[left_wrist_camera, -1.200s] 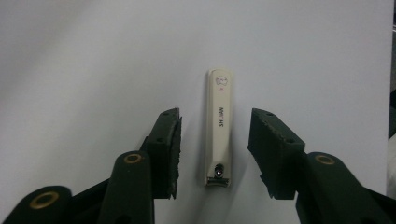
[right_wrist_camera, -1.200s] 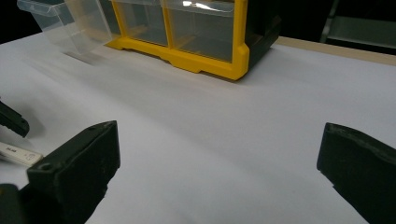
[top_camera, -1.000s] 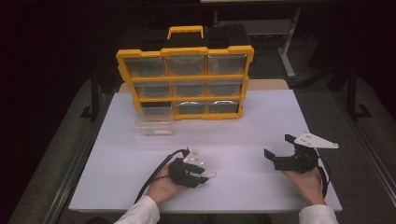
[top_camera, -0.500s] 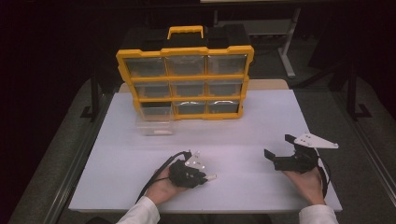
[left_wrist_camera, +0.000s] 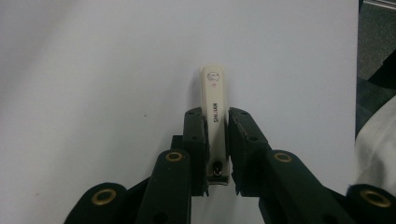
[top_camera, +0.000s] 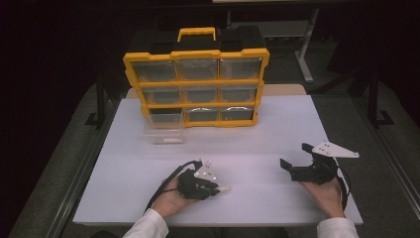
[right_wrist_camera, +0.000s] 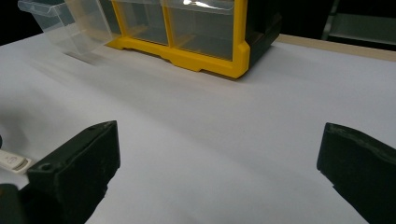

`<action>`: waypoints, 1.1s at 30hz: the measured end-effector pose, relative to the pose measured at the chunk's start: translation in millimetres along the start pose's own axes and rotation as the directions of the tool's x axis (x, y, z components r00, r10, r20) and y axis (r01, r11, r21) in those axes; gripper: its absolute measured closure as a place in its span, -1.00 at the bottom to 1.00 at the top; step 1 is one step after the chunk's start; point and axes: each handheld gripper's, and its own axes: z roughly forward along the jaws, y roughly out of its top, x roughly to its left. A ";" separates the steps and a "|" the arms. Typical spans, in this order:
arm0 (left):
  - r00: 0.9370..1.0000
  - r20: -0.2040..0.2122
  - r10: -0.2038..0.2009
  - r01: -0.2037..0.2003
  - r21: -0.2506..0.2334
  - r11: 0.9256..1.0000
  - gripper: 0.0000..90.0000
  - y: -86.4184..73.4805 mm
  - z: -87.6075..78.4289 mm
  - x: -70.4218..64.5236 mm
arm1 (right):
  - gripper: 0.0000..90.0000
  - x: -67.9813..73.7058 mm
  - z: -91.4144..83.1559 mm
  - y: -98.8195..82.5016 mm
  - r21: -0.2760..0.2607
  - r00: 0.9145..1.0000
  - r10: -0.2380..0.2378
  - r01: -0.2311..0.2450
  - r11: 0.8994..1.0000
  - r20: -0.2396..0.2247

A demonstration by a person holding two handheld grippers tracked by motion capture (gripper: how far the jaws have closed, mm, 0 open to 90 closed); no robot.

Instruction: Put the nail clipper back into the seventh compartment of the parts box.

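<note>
1 cream nail clipper (left_wrist_camera: 213,109), printed "SHLIAN", sits clenched between my left gripper (left_wrist_camera: 215,140) pads, tip poking past them over the white table (top_camera: 257,134). My right gripper (top_camera: 296,159) hangs released, nothing between its jaws. Beyond: 1 yellow organizer (top_camera: 196,82) with 9 drawers, 1 clear bin (top_camera: 163,133) pulled out.

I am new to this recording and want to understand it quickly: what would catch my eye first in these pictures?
First, the yellow drawer box standing at the far side of the white table, with one clear drawer pulled out and resting on the table at its lower left corner. Next, near the front edge, the left tongs are shut on a white nail clipper that points away from them. The right tongs are wide open, holding nothing.
</note>
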 end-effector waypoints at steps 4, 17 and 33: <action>1.000 0.012 0.002 -0.002 0.003 1.000 0.73 1.4 -3.5 1.7 | -1.00 0.0 -0.1 0.0 -0.001 1.000 -0.001 0.001 1.000 0.002; 1.000 0.025 0.000 0.000 0.002 1.000 0.73 5.8 -14.1 8.5 | -1.00 -0.1 0.3 -0.5 0.003 1.000 0.002 -0.002 1.000 0.000; 1.000 0.000 -0.009 0.009 -0.025 1.000 0.73 11.8 -35.9 18.1 | -1.00 -0.3 1.3 -1.3 0.006 1.000 0.007 -0.007 1.000 -0.005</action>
